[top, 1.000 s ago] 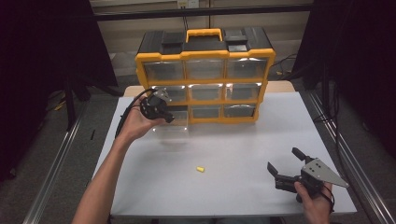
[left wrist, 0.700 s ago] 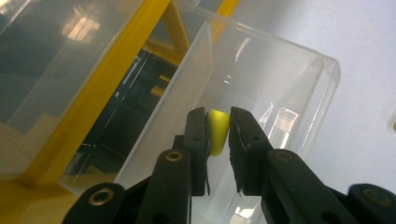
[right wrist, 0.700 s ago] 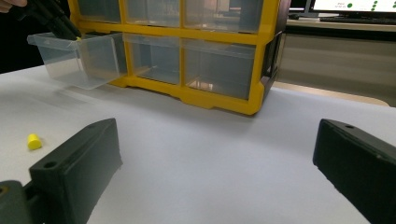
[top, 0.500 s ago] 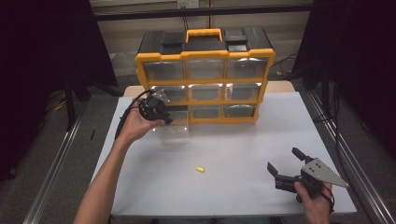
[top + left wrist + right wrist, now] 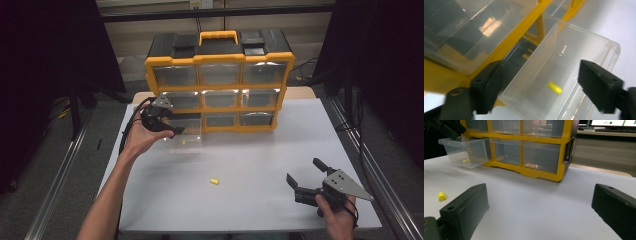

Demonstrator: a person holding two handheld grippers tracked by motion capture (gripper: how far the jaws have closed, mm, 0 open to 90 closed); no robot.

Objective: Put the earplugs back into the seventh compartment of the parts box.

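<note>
Landmark: yellow organizer [image 5: 220, 82] with clear drawers, standing at the far edge of the white counter [image 5: 250, 200].

Pulled out from the organizer's bottom-left bay: a clear drawer [image 5: 185, 134], its front end projecting toward the person, its back end still at the bay mouth. Inside, on the drawer floor: one small yellow plug [image 5: 554, 87], lying on its side near the front wall, touching nothing else in view.

Left claw [image 5: 172, 132] held just above the front of that drawer, beside the organizer's lower left corner, angled down toward it. Jaws apart, just been opening; nothing pinched between them, the drawer and the plug seen through the gap in the left gripper view, pads pressing on neither. Cable trailing from the claw's body along the left hand [image 5: 137, 140].

Second yellow plug [image 5: 214, 181] loose on the counter, well in front of the organizer, roughly below its left half, apart from the drawer and from both claws. Same plug at the left edge of the right gripper view, on its side.

Right claw [image 5: 306, 176] low over the counter, well in front of the organizer's right end, near the person's edge, pointing back toward the organizer. Jaws spread wide, bare counter between them, nothing gripped. Grey three-cornered plate on top, right hand [image 5: 337, 215] around the body.
</note>
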